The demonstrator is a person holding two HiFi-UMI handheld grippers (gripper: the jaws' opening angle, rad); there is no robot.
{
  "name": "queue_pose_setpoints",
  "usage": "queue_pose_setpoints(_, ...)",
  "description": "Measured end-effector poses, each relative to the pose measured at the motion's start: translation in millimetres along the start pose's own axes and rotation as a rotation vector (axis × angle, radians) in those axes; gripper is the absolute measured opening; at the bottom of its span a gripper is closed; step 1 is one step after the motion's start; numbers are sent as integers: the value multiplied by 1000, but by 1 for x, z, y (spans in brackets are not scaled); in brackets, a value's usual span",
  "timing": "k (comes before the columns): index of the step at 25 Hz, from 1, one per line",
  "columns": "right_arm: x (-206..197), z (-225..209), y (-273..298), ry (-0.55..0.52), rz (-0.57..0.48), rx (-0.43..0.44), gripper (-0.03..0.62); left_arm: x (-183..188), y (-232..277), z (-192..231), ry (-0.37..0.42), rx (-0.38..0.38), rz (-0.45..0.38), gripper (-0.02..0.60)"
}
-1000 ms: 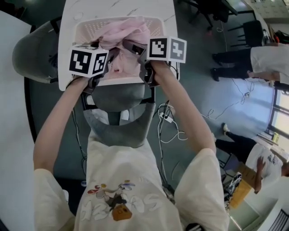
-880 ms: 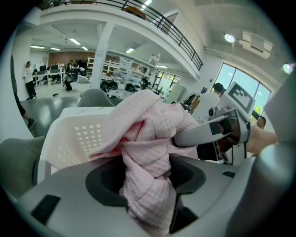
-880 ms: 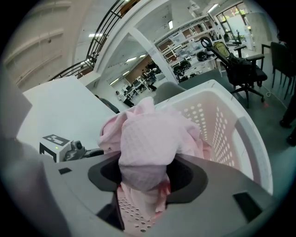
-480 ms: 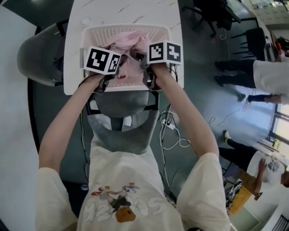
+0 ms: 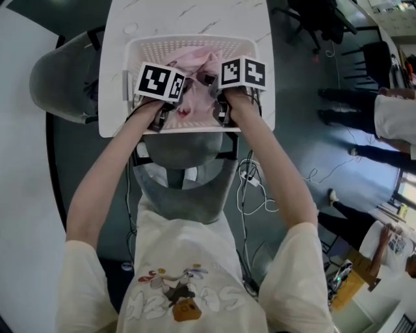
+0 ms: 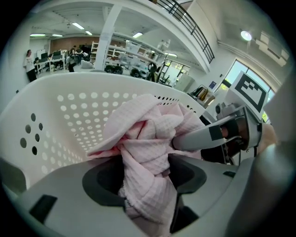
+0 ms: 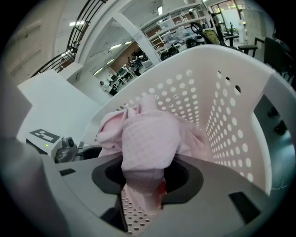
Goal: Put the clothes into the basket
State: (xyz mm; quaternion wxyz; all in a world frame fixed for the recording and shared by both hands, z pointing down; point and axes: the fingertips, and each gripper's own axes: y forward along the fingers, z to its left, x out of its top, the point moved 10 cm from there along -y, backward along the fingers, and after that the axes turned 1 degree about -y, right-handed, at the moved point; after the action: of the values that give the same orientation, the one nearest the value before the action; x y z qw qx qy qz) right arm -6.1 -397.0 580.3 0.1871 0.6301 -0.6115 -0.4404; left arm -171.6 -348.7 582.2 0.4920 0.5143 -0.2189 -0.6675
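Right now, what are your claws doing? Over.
Left claw clamped on pink cloth. Right claw just been closing on it too. Cloth bunched in basket, not released. Nothing blocking. Over.

clothes [image 5: 197, 60] in basket [image 5: 136, 52] | basket on table [image 5: 188, 16] | chair [image 5: 182, 149] between you and table | second chair [image 5: 62, 84] left of table

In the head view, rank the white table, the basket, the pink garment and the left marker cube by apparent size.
1. white table
2. basket
3. pink garment and marker cube: about alike; the garment is partly hidden and the cube is nearer the camera, so unranked.
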Motion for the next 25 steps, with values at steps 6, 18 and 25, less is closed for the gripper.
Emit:
queue_pose_setpoints(6, -4, -8, 6, -44, 26, -88, 199, -4, 1, 5, -36, -20, 3, 298)
queue_pose_setpoints(18, -2, -12, -19, -45, -56, -128, 249, -4, -25, 3, -68, 6, -87, 298)
queue_pose_setpoints(25, 2, 4, -46, -110, -140, -151, 221, -2, -30, -2, -21, 56, -105, 298)
